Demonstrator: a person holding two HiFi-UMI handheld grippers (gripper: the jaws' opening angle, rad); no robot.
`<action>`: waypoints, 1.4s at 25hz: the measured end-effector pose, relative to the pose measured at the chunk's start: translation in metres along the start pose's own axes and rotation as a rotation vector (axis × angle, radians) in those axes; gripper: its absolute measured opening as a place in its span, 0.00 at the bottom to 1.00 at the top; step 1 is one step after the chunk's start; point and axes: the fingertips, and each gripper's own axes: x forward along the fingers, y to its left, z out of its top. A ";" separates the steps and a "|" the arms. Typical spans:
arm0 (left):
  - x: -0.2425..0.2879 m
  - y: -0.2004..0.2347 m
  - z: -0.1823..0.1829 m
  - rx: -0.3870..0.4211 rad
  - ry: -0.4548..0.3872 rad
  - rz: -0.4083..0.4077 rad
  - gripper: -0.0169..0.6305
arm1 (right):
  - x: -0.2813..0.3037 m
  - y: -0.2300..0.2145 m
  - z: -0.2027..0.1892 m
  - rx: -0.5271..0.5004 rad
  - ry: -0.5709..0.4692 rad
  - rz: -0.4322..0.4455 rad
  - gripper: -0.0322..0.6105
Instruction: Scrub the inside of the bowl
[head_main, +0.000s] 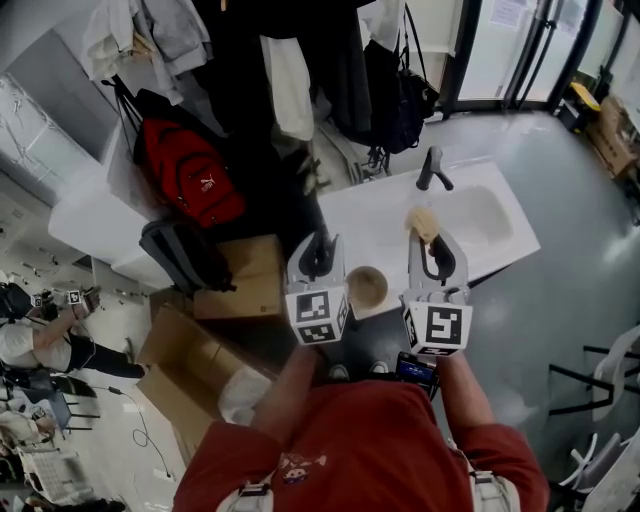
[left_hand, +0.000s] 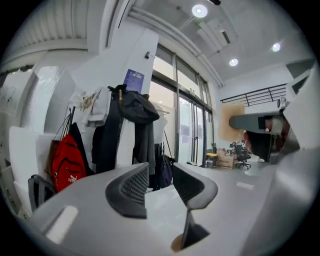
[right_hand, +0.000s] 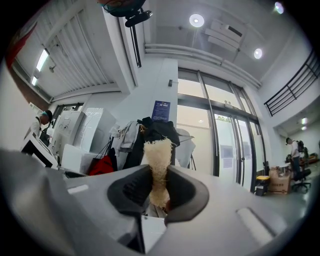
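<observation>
Sitting on the white counter (head_main: 370, 215) is the tan bowl (head_main: 367, 287), right side up, close to the front edge and to the left of the sink basin (head_main: 485, 215), not in it. From above it sits between the two grippers, and it looks empty.

The right gripper (head_main: 432, 245) is just to the bowl's right, and its claw is clamped on a pale, fibrous scrubber (head_main: 424, 222). In the right gripper view the two dark pads (right_hand: 131, 190) squeeze the scrubber's (right_hand: 158, 160) lower half while the fuzzy top pokes up past the tips. The scrubber is off to the side of the bowl, over the counter toward the basin, not inside it.

The left gripper (head_main: 318, 255) is just to the bowl's left. Its own view shows the claw (left_hand: 160, 187) fairly wide with nothing between the pads, only counter behind. I can't tell if it touches the bowl.

Further out, a dark faucet (head_main: 433, 168) stands at the back of the basin. Past the counter's left end there's a red backpack (head_main: 190, 175), a cardboard box (head_main: 245, 278) and dark coats (head_main: 340, 60) hanging behind.
</observation>
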 end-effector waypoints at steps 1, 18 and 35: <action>-0.002 -0.001 0.010 0.021 -0.022 0.001 0.27 | 0.001 0.001 0.002 0.002 -0.003 -0.001 0.16; -0.037 -0.022 0.109 0.203 -0.273 0.030 0.26 | 0.002 0.006 0.012 0.032 -0.028 0.019 0.16; -0.040 -0.030 0.110 0.221 -0.270 0.034 0.04 | 0.000 0.016 0.011 0.031 -0.027 0.048 0.16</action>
